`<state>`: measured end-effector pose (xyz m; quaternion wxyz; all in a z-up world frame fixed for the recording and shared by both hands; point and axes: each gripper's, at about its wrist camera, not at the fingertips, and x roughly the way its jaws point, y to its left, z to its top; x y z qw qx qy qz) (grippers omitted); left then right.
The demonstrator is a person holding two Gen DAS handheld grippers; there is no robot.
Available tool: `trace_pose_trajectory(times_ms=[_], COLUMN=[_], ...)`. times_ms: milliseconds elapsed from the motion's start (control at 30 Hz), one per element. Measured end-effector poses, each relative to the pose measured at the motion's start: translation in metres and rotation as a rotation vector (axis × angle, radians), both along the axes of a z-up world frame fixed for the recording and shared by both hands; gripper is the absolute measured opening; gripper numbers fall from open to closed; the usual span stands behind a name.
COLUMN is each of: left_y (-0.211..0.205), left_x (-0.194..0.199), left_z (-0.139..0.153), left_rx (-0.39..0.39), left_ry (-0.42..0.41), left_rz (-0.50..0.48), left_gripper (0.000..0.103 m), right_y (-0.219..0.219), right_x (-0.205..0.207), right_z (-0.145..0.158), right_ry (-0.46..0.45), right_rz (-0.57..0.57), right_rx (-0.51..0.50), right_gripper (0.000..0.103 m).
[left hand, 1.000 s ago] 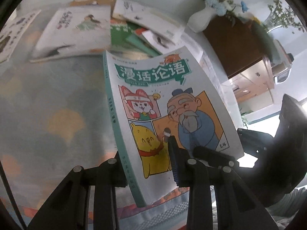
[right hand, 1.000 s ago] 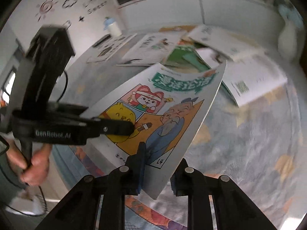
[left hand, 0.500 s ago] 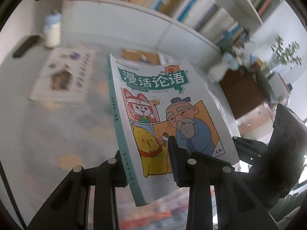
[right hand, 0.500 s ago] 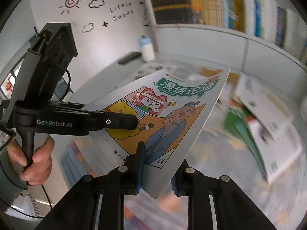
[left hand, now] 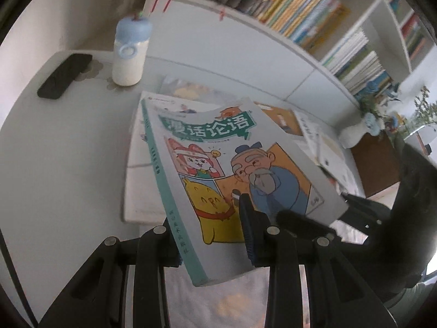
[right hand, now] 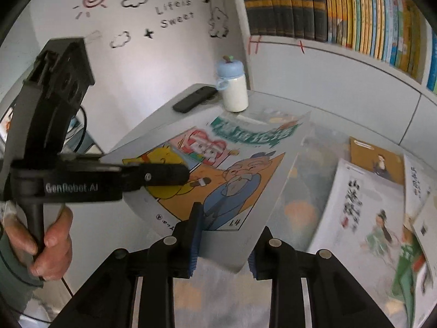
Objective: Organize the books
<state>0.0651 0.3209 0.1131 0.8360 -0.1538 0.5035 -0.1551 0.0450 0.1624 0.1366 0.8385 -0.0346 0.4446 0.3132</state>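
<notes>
While the comic book hangs in the air just above a flat white book on the table, in front of the blue-capped bottle, the left gripper is clamped on its spine edge and the right gripper is letting go, its jaws opening with the book's corner between them and the right pad already clear. To do this step well, I judge the left grip should stay firm and level as the right one withdraws, so the cover does not sag or twist, and the book should come down square on the white book, short of the bottle and the dark remote beside it
</notes>
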Motion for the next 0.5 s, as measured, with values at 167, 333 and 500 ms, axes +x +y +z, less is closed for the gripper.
trace_pose_trajectory(times_ms=[167, 333, 500], left_y=[0.014, 0.024, 0.035], left_x=[0.031, 0.047, 0.047], left_z=[-0.025, -0.044, -0.065], left_rx=[-0.043, -0.091, -0.064], left_ry=[0.024, 0.049, 0.098], left_rz=[-0.009, -0.009, 0.022], left_gripper=[0.029, 0.029, 0.031], right_y=[0.017, 0.020, 0.026], right_x=[0.039, 0.055, 0.065], right_z=[-0.020, -0.035, -0.054], right_ry=[0.055, 0.080, 0.132], right_rz=[-0.047, -0.078, -0.094], right_rx=[-0.029, -0.027, -0.016], right_gripper=[0.028, 0.028, 0.029])
